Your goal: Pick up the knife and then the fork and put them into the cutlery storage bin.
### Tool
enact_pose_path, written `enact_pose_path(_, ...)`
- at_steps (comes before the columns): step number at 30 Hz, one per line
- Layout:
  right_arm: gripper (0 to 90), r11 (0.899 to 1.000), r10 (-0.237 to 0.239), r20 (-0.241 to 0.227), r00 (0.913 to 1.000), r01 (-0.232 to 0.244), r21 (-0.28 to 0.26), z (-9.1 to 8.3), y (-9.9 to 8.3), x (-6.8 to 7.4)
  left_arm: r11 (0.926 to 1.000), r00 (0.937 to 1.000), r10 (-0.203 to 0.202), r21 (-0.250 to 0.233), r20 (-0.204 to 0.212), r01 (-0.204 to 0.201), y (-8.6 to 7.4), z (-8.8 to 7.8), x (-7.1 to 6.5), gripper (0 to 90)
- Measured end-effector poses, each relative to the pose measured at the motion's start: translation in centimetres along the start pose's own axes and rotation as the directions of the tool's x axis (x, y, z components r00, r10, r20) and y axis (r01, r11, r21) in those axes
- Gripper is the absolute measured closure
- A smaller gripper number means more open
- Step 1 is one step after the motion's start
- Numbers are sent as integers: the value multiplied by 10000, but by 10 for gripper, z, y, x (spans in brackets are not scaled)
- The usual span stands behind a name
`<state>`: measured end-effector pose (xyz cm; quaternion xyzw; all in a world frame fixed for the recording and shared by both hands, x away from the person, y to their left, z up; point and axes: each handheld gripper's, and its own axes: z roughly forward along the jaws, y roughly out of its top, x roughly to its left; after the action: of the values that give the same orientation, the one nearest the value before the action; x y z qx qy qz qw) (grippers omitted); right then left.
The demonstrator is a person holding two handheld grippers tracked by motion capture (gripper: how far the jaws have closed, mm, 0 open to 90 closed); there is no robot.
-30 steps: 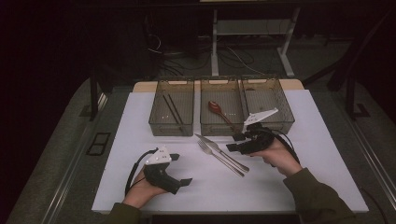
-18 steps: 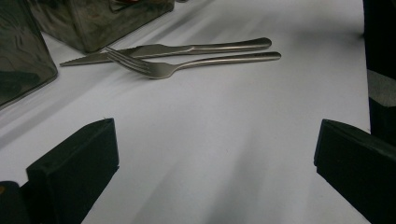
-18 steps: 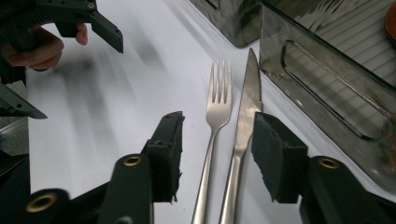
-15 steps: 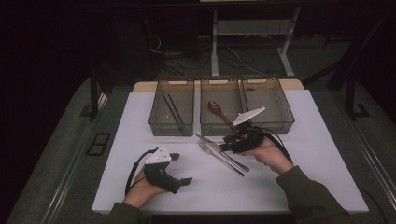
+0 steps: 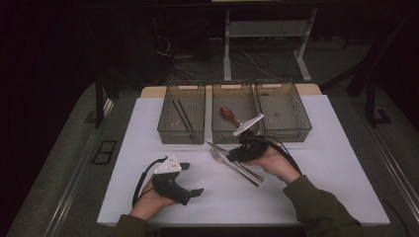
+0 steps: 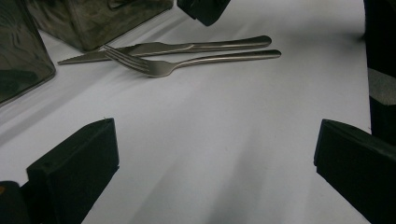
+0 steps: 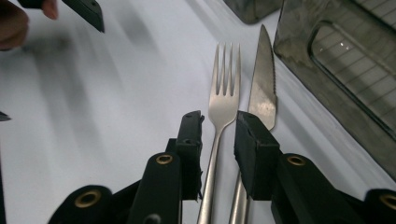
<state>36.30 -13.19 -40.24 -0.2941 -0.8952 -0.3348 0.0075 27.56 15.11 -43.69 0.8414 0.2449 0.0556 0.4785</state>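
Observation:
A steel fork (image 5: 223, 160) and a knife (image 5: 236, 159) lie side by side on the white mat (image 5: 316, 163), tips toward the trays. My right gripper (image 5: 233, 155) is low over them. In the right gripper view its jaws straddle the fork (image 7: 224, 98) at the neck, a narrow gap on each side, and the knife (image 7: 262, 84) lies just outside the right jaw. My right gripper (image 7: 219, 123) is open. My left gripper (image 5: 192, 178) rests at the mat's front left, wide open and holding nothing. Its own view shows the fork (image 6: 187, 63) and knife (image 6: 163, 46) farther off.
Three clear trays stand in a row at the back of the mat. The left tray (image 5: 165, 129) holds dark chopsticks (image 5: 182, 116), the middle tray (image 5: 216, 129) a reddish-brown utensil (image 5: 228, 114). The right tray (image 5: 305, 121) looks bare.
My right gripper has moved left and down from beside the cutlery until its jaws came around the fork. The left gripper has stayed put.

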Motion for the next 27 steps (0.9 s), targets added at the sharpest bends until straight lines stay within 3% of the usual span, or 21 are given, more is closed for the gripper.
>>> enact_pose_path(6, 755, 9984, -49, 105, 9999, 43, 573, 10, 2, 4, 10000, 10000, 2, 1, -14, -2, 0, -1, 0, 0)
enact_pose_path(16, 812, 9900, -531, 339, 9980, 482, 1329, 29, -1, 11, 10000, 10000, 4, 16, -9, -4, 0, 0, 0, 0)
enact_pose_path(22, 817, 9889, -616, 450, 9971, 549, 1382, 30, -1, 12, 10000, 10000, -12, 8, -10, 12, -1, 0, 0, 0)
enact_pose_path(27, 816, 9845, -961, 701, 9929, 844, 1540, 29, -3, 10, 10000, 10000, -11, 4, -6, 11, 0, 0, 0, 0)
